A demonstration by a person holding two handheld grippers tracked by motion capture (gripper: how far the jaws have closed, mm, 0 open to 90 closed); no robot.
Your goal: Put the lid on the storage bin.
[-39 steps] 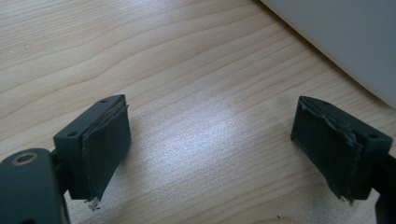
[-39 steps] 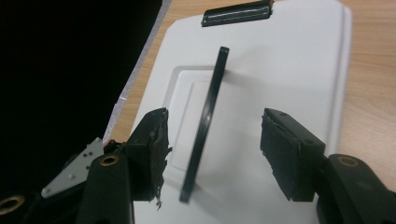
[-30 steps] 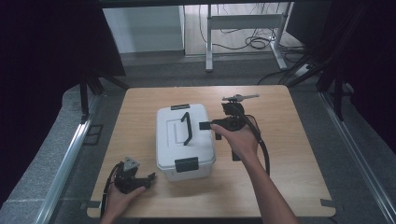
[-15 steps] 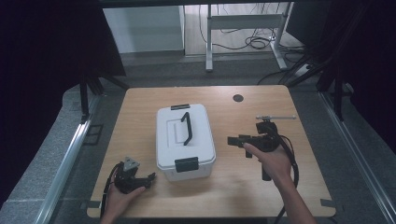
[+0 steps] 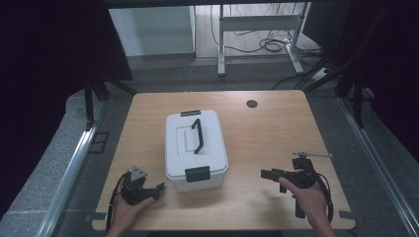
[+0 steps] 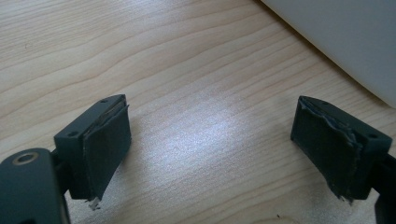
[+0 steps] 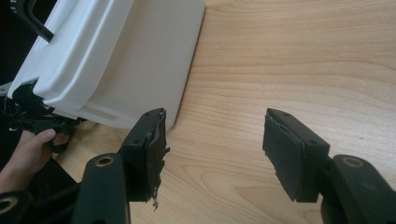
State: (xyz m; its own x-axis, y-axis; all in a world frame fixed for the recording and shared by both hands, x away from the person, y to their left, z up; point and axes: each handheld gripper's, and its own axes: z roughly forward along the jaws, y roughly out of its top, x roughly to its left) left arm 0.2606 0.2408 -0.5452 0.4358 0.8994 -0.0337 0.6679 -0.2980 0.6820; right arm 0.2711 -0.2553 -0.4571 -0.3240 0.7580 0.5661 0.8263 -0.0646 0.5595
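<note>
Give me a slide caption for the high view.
White lidded box on wooden table, flanked by open left gripper and right gripper.

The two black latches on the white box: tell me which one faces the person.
The latch on the white box's near end wall, between the two grippers. The other latch sits on the far end, toward the small dark disc.

We see a light wood table [image 5: 276,128] with a small dark round spot [image 5: 252,103] near its far edge. Metal rails [image 5: 66,173] flank it over grey floor [image 5: 44,187]. Beyond, a white metal frame [image 5: 257,22] stands among loose cables [image 5: 269,45]; dark curtains [image 5: 44,59] hang at both sides.
</note>
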